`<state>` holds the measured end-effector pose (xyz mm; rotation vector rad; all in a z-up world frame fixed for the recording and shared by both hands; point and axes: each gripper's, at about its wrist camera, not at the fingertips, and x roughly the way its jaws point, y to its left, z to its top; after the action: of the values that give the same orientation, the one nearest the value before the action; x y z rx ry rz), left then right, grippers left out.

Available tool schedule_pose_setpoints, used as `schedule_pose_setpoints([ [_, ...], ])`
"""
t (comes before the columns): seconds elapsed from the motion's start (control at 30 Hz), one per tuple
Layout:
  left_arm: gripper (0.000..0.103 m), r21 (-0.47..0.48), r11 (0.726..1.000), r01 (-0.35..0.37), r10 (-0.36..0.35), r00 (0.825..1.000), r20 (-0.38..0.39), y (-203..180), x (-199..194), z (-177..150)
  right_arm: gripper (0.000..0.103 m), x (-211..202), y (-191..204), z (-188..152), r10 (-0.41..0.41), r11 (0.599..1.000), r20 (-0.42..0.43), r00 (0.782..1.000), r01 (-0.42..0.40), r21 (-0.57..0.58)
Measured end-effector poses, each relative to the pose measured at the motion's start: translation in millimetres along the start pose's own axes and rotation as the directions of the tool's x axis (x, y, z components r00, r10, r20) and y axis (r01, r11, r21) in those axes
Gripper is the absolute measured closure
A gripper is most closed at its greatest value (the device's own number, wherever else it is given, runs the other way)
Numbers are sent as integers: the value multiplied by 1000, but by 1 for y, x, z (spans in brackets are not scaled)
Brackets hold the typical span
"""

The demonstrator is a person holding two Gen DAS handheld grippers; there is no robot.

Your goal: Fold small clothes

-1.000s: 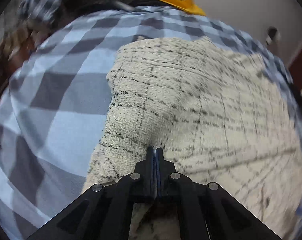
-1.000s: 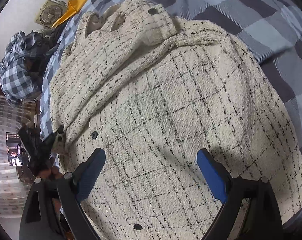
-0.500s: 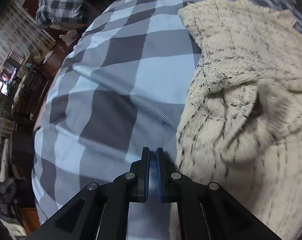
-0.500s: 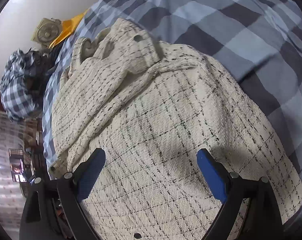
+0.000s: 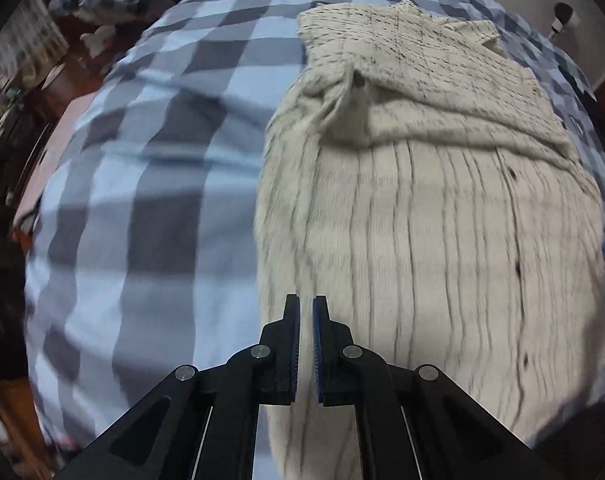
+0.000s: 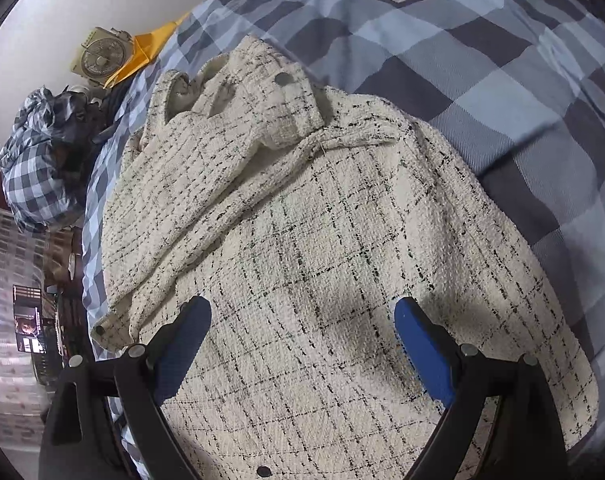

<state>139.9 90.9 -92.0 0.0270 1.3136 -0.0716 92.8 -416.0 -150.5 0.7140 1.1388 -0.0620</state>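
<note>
A cream tweed jacket (image 5: pixel 422 220) with thin black checks lies flat on a blue checked bedspread (image 5: pixel 142 160). My left gripper (image 5: pixel 306 300) hovers over the jacket's left edge, shut, with nothing between its pads. In the right wrist view the jacket (image 6: pixel 322 220) fills the middle. One sleeve (image 6: pixel 206 184) lies folded across its body, and the buttoned cuff (image 6: pixel 102 326) reaches the left edge. My right gripper (image 6: pixel 302 308) hangs just above the jacket's body with its blue pads wide open and free of the cloth.
The bedspread (image 6: pixel 462 60) runs on to the right and beyond the collar. A heap of checked cloth (image 6: pixel 34 168), a small fan (image 6: pixel 100 58) and a yellow sheet (image 6: pixel 146 48) sit at the far end. Dark furniture (image 5: pixel 22 100) stands past the bed's left edge.
My left gripper, down on the jacket cloth a second ago, swung out over the bedspread and has come up and back, so more of the jacket shows. The right gripper has hardly moved.
</note>
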Motion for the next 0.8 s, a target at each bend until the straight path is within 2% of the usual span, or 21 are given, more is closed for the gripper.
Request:
schedule_pose_setpoints([
  [0.1,98,-32,999,-33,35,998,47,3,-30,-34,12,-1,2,-10,28,999,-12,1000,-28,-27],
  [0.17,98,-38,997,-64,69,986,150,4,-56,-60,12,-3,4,-20,36,998,-25,999,-37,-50],
  [0.2,98,-33,997,-66,71,979,189,4,-64,-70,12,-3,5,-28,49,996,-43,998,-52,-68],
  [0.27,98,9,999,-31,28,972,234,5,-74,-89,12,-3,6,-41,64,992,-84,994,-73,-102],
  [0.33,98,-4,997,74,-72,974,215,12,-75,-93,12,-9,8,-53,44,989,-88,995,-56,-135],
  [0.37,98,-28,983,184,-175,963,204,18,-75,-91,12,-14,10,-59,21,988,-75,997,-32,-152],
  [0.4,98,-53,968,245,-230,953,198,22,-75,-89,12,-19,11,-64,2,986,-57,998,-12,-166],
  [0.43,98,-78,962,262,-242,950,199,25,-75,-87,12,-24,12,-69,-8,984,-40,999,0,-180],
  [0.5,98,-101,958,270,-243,945,219,26,-75,-86,12,-36,14,-79,-11,978,-13,1000,8,-210],
  [0.57,98,-71,964,257,-235,944,232,23,-77,-84,12,-48,11,-91,-1,974,3,1000,1,-226],
  [0.67,97,-25,980,200,-189,955,228,12,-78,-85,12,-64,4,-104,26,972,-1,1000,-25,-232],
  [0.77,97,3,978,210,-206,957,207,6,-75,-88,12,-80,7,-109,-1,960,-13,1000,-3,-279],
  [0.8,97,11,970,243,-240,949,204,4,-75,-88,12,-84,10,-111,-11,954,-15,1000,6,-301],
])
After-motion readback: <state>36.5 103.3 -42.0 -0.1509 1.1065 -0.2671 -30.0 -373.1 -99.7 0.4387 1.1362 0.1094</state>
